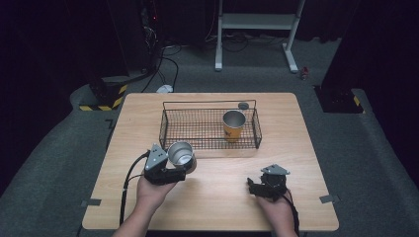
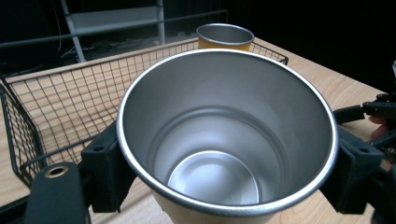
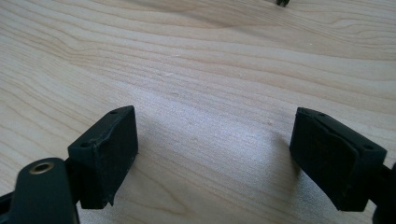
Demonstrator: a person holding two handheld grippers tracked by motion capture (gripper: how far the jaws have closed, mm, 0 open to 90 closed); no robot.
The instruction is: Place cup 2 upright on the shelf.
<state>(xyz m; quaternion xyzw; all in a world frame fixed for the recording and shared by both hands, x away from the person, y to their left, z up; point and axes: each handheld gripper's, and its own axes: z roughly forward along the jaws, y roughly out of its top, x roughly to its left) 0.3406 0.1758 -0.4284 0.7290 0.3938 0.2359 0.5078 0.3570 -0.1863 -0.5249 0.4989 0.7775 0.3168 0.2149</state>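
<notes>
High view is showing bare table [image 1: 217, 197] lying open across the lower middle of the frame, between both grippers. Above centre, a wire basket [image 1: 210, 129] is holding a yellow cup [image 1: 233, 125] in its right end. At lower left, the left gripper [image 1: 180, 165] is pinching a steel cup [image 2: 226, 140] just below the basket's front edge. At lower right, the right gripper [image 3: 215, 154] is hovering low over wood, jaws spread with nothing between.

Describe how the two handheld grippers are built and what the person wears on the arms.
Both the left gripper and the right gripper are black, each topped with a grey three-cornered plate and trailing a black cable. Their fingers are blocky black pads with small screw holes, beside a brass-ringed hole. No sleeves show on the forearms.
</notes>
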